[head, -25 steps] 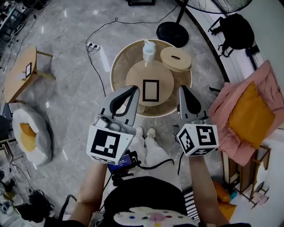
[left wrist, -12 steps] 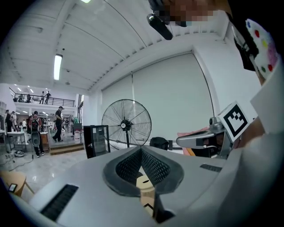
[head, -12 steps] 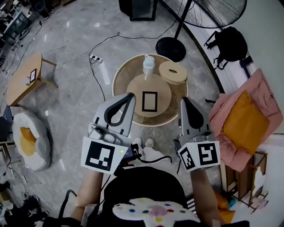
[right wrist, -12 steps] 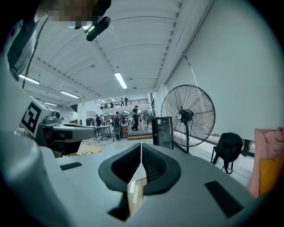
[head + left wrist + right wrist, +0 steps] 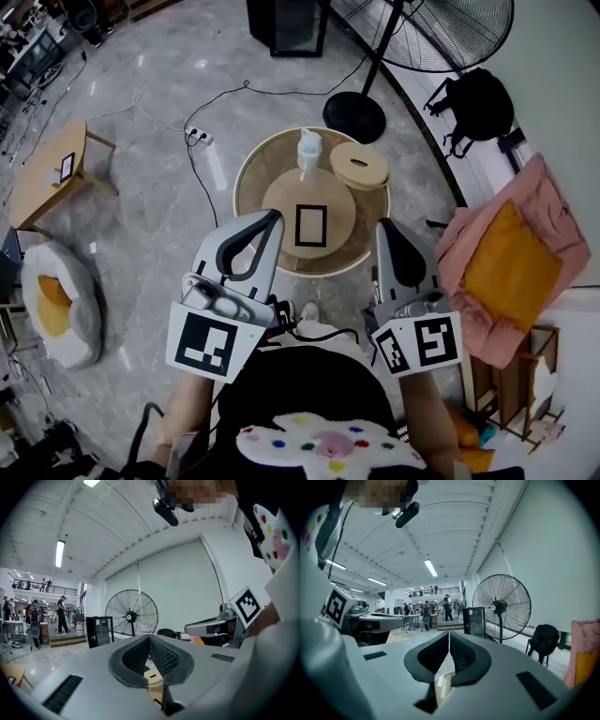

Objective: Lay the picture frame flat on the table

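The picture frame, black-edged with a white middle, lies flat on a round wooden board atop the round woven table. Both grippers hang over the floor on the near side of the table, held up in front of the person. My left gripper is shut and empty, its tip just short of the table's near left rim. My right gripper is also shut and empty, near the table's right rim. The left gripper view shows closed jaws with a fan behind; the right gripper view shows closed jaws.
A white bottle and a round wooden lid sit at the table's far side. A standing fan with its black base, a backpack, a pink blanket with an orange cushion, a small wooden table and a pet bed surround it.
Both grippers have drawn back from the table toward the person, and the head view has pulled away. The frame stays flat where it was.
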Tool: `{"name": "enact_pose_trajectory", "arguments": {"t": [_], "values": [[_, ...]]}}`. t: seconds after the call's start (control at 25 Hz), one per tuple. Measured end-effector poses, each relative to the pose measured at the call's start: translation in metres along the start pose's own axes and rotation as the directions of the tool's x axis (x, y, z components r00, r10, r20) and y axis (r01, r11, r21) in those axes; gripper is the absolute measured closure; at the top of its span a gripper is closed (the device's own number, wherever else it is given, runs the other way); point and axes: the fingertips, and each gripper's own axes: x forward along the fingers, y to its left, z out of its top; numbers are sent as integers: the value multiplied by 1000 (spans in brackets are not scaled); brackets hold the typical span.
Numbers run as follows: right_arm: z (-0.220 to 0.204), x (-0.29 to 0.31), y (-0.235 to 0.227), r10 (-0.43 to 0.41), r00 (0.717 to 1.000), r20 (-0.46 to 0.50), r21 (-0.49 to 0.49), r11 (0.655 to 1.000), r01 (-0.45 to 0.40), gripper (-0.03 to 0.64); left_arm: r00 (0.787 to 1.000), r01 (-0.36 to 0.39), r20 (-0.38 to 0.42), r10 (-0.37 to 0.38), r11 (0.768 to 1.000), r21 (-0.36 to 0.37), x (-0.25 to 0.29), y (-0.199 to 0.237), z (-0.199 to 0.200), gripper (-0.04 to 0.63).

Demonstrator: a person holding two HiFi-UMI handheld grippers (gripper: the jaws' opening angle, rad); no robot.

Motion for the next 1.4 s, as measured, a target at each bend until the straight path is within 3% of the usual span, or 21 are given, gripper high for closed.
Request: {"name": "enact_pose_trajectory", "arguments": {"t": [1.4], "values": [[-13,-2,16,33,998,-53,-57,998,-36,583,998,43,-41,-44,999,-24,-4,-10,-14,580]]}}
